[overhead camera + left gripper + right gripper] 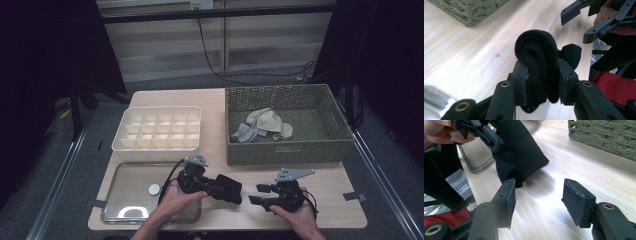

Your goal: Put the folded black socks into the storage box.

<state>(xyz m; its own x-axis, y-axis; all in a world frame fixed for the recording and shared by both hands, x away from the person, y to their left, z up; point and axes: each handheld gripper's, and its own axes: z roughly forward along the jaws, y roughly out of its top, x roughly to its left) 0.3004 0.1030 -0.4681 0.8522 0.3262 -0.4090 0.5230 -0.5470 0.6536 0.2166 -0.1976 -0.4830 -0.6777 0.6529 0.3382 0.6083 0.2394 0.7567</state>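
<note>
L gripper (541, 82) clamps black sock roll (537, 62) — R gripper (537, 202) wide apart, w/ nothing between.

Wooden table (320, 185), grey floor (75, 165)

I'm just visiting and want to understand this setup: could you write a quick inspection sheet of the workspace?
Surface: wooden table.
Job's things: folded black sock, clamped in the left gripper.
Clutter: wicker basket holding pale socks; white divider box; clear tray with a small white disc.
Grippers: right gripper open, nothing between its jaws.
Cables: black cable on the floor beyond the table.
Surroundings: grey floor, dark frame.
</note>
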